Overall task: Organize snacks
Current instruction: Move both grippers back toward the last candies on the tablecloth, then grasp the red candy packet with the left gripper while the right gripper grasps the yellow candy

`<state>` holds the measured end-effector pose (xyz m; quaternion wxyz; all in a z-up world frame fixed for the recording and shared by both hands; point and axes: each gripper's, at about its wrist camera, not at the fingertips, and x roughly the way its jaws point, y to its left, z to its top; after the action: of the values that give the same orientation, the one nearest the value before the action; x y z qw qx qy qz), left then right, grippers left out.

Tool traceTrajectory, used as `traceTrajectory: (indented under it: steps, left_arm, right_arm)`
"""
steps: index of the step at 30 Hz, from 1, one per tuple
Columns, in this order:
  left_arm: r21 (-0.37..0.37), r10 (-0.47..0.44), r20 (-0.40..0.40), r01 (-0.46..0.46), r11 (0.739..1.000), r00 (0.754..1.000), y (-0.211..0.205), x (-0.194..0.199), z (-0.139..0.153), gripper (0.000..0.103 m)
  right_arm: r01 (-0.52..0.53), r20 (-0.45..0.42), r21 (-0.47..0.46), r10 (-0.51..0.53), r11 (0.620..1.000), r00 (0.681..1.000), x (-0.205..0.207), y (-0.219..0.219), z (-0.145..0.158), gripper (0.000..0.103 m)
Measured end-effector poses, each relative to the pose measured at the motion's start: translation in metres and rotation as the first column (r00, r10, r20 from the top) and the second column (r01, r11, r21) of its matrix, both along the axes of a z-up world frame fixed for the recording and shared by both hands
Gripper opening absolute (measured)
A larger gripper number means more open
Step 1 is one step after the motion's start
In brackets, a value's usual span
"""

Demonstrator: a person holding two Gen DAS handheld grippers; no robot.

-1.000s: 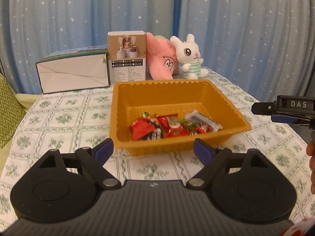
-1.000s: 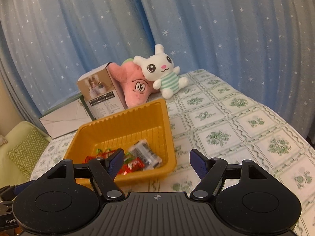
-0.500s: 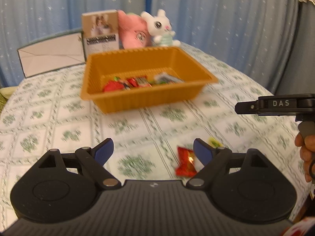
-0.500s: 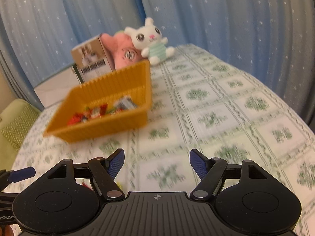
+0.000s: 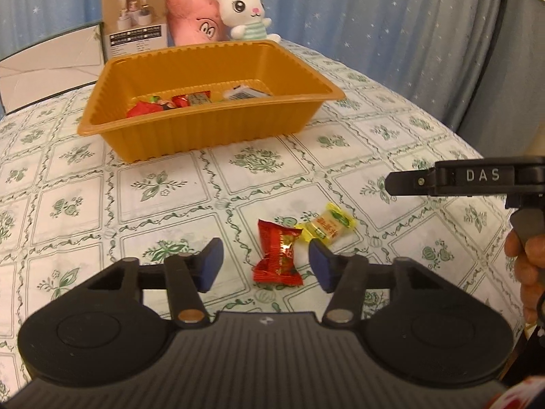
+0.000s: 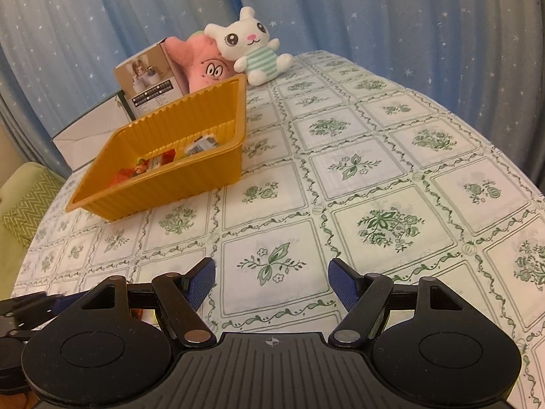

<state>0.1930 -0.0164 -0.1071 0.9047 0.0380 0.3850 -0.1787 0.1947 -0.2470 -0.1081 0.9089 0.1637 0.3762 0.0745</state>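
Backdrop: blue star-print curtain (image 6: 374,10). Desk (image 6: 391,170): white cloth with green floral squares. Orange tray (image 5: 211,129) holding wrapped snacks, mid-desk. Behind it: box (image 5: 136,34), pink plush (image 5: 194,17), white rabbit plush (image 5: 245,10). Left tongs (image 5: 265,266): jaws just closing, not yet touching red snack (image 5: 277,255) between them; yellow snack (image 5: 327,226) just beside. Right tongs (image 6: 272,283): released, empty.

Home, likely living or dining room. Table (image 6: 391,156) under white cloth with green flower print; blue star-patterned curtains (image 6: 374,6) behind; plush rabbit (image 6: 250,46) and pink plush toy (image 6: 204,64) at far edge; green zigzag cushion (image 6: 25,201) on seat beside table.
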Motion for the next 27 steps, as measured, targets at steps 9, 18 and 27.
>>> traceTrajectory:
  steps: [9, 18, 27]
  left_arm:
    - [0.038, -0.018, -0.014, 0.018, 0.999, 1.0, -0.006, 0.01, -0.008, 0.022]
    - [0.013, 0.068, -0.006, -0.068, 0.998, 0.998, 0.023, 0.013, 0.003, 0.018]
    - [0.005, 0.082, -0.013, -0.082, 0.997, 0.997, 0.03, 0.011, 0.003, 0.019]
  right_arm:
    - [-0.04, -0.008, -0.001, 0.04, 0.999, 0.999, 0.002, 0.005, -0.003, 0.073]
    - [-0.252, 0.01, -0.165, 0.257, 0.953, 0.966, -0.004, 0.046, -0.007, 0.073]
    - [-0.342, 0.018, -0.298, 0.363, 0.891, 0.932, 0.001, 0.081, -0.022, 0.073]
